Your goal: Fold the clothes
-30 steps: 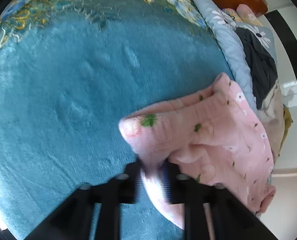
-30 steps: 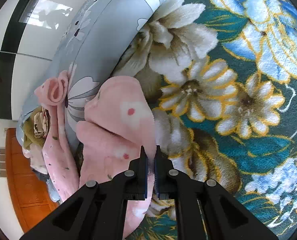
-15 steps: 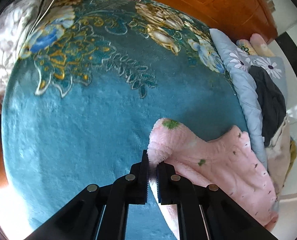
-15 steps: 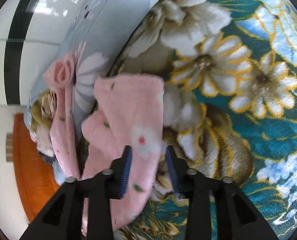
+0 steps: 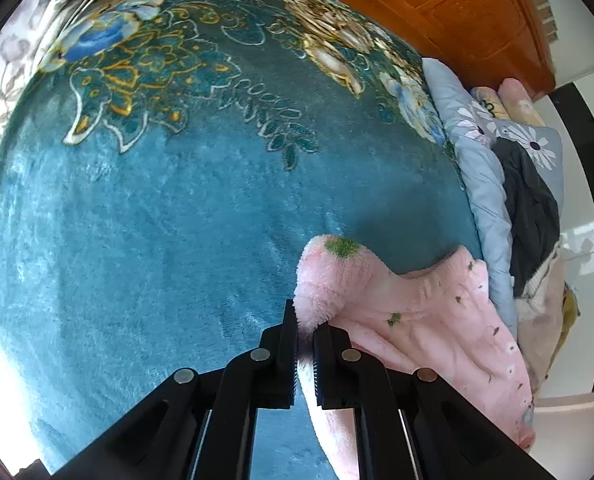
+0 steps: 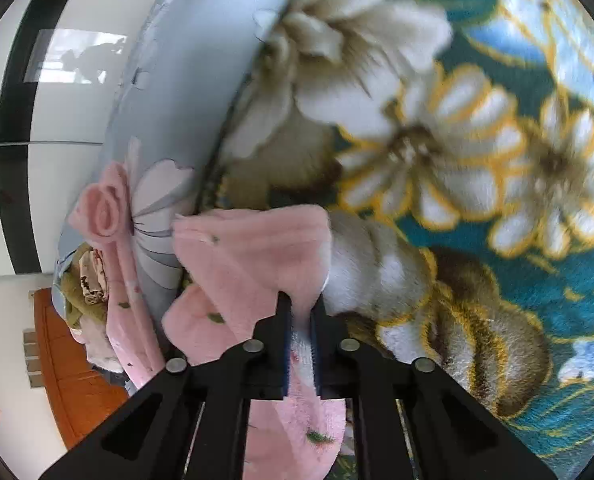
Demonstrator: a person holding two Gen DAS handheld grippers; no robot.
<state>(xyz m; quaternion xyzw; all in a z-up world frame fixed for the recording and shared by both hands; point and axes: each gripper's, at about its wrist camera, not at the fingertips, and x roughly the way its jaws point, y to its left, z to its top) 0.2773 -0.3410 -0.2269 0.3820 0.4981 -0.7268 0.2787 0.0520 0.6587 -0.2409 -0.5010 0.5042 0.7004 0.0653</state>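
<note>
Your left gripper [image 5: 305, 324] is clenched on a fluffy edge of the pink garment [image 5: 429, 320], the fabric pinched between its black fingers [image 5: 287, 344]; your right gripper [image 6: 300, 312] is likewise clamped on the same garment [image 6: 253, 256], pink cloth running down between its pads and out below them; both tools tilt steeply down toward the bed.

From the left view you see what the right does not: the wide plain teal stretch of blanket [image 5: 177, 240] on the left, and the garment trailing from the jaws toward the lower right, its long axis running along the bed's right edge, with a green-spotted corner standing up just above the fingers. Beyond it lies the grey-blue quilt [image 5: 481, 184] with white flowers, a dark cloth [image 5: 529, 204] heaped on it, then the orange wooden headboard [image 5: 437, 4] at the far top.

From the right view you get the other end: the garment's flat edge lies across the frame, folded back over itself just above the jaws, resting on the blanket's big cream and gold flowers [image 6: 397, 140]; its left side touches the quilt [image 6: 185, 92]. Further left a rolled pink piece [image 6: 105, 208] sits on the quilt beside an olive bundle [image 6: 77, 292]; the white wall with a black stripe [image 6: 13, 120] is behind.
</note>
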